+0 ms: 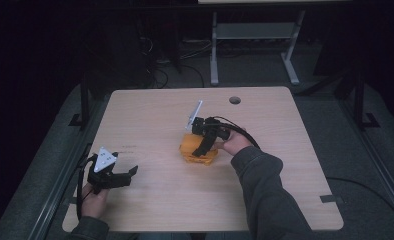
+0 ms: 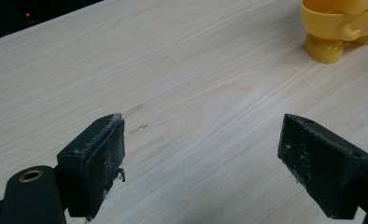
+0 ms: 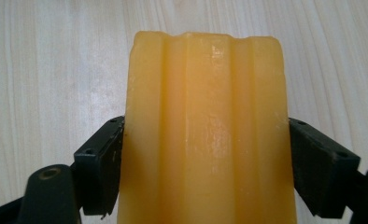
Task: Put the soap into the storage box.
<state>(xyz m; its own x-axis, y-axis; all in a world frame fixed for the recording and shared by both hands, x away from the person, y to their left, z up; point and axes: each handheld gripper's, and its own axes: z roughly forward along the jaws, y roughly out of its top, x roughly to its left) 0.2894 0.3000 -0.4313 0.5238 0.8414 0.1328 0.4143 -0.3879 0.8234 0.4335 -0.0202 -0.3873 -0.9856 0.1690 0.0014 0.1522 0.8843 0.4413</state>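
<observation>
A yellow plastic toy (image 1: 188,148) sits on the wooden table (image 1: 150,115) just right of centre. My right gripper (image 1: 203,149) comes down on it from above, and its jaws press both sides of the toy's ribbed yellow body (image 3: 205,93), so the right gripper (image 3: 205,163) is shut on it. My left gripper (image 1: 127,176) rests near the front left of the table, pointing right. It stands open (image 2: 203,158) with only bare wood between its jaws. The toy's rounded foot and a pink spot (image 2: 331,28) appear far off at the upper right of the left gripper view.
A round cable hole (image 1: 234,100) is set in the table near its far edge. Beyond the table, a grey metal stand (image 1: 255,31) and loose cables (image 1: 157,75) lie on the dark floor. A faint mark (image 2: 134,110) shows on the wood ahead of the left jaws.
</observation>
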